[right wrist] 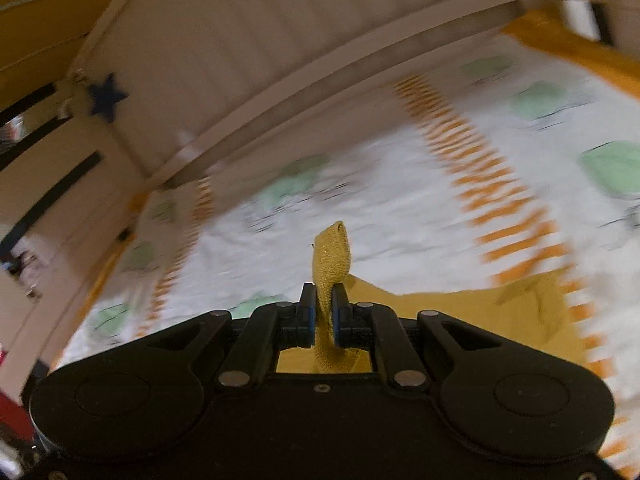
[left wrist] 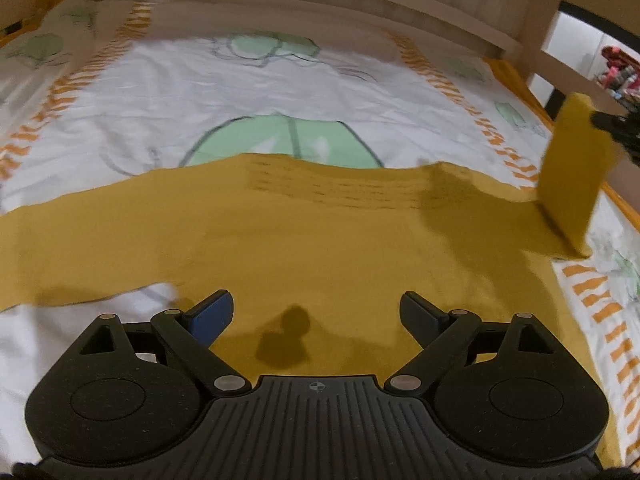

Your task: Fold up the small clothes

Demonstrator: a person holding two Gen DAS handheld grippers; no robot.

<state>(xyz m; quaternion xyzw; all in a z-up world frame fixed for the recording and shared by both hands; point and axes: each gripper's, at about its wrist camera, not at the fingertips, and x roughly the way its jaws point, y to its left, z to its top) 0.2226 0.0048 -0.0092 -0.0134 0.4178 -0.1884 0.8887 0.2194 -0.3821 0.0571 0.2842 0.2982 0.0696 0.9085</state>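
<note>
Left tool (left wrist: 316, 312) is hovering low over the mustard garment (left wrist: 304, 240), its fingers spread wide and gripping nothing, their shadow falling on the cloth just ahead. The garment is lying flat across the bedsheet (left wrist: 224, 92), one sleeve stretching off to the left. There is faint dark lettering running in lines across its chest, too blurred to read. Only the left wrist view is showing the other sleeve (left wrist: 572, 176) lifted upright at the far right, with the right tool's dark tip just catching its top edge.

Switching to the right wrist view: the right tool (right wrist: 320, 312) is pinching that knit sleeve (right wrist: 332, 256) between pressed-together pads, a strip of cloth poking up past them. The garment's body (right wrist: 480, 320) is lying on the bedsheet (right wrist: 380, 208) below and to the right. The bedsheet is showing orange dashes and green shapes, no readable words. Only this view is showing a dark blue star (right wrist: 107, 98) on the bed's pale wooden frame (right wrist: 240, 60) beyond.
</note>
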